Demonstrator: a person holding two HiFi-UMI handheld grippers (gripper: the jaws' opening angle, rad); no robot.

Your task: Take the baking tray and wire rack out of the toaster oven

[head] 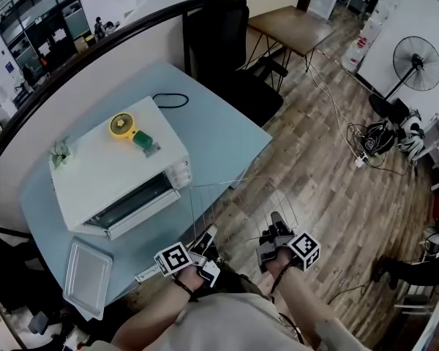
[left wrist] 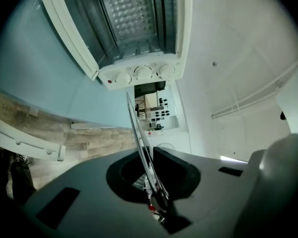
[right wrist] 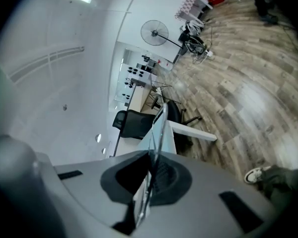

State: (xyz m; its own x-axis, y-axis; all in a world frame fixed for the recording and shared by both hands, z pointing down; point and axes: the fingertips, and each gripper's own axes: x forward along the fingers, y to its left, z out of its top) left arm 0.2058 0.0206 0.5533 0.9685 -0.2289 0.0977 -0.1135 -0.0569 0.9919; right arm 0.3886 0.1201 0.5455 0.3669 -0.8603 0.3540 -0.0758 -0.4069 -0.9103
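Observation:
The wire rack (head: 238,196) hangs in the air beyond the table's right edge, over the wood floor, held by both grippers. My left gripper (head: 207,238) is shut on its left side, where a rack wire (left wrist: 136,128) runs between the jaws (left wrist: 149,175). My right gripper (head: 276,225) is shut on the right side, with the rack's edge (right wrist: 159,128) pinched in it (right wrist: 150,175). The white toaster oven (head: 117,167) stands on the blue table (head: 219,134) with its door down and its open cavity (left wrist: 134,24) showing. The baking tray (head: 88,275) lies flat on the table's near left corner.
A small yellow fan (head: 121,124) and a green item (head: 143,141) rest on the oven's top. A black cable (head: 172,101) lies behind it. A black office chair (head: 230,42), a wooden table (head: 293,28), a standing fan (head: 417,53) and floor cables (head: 377,137) lie beyond.

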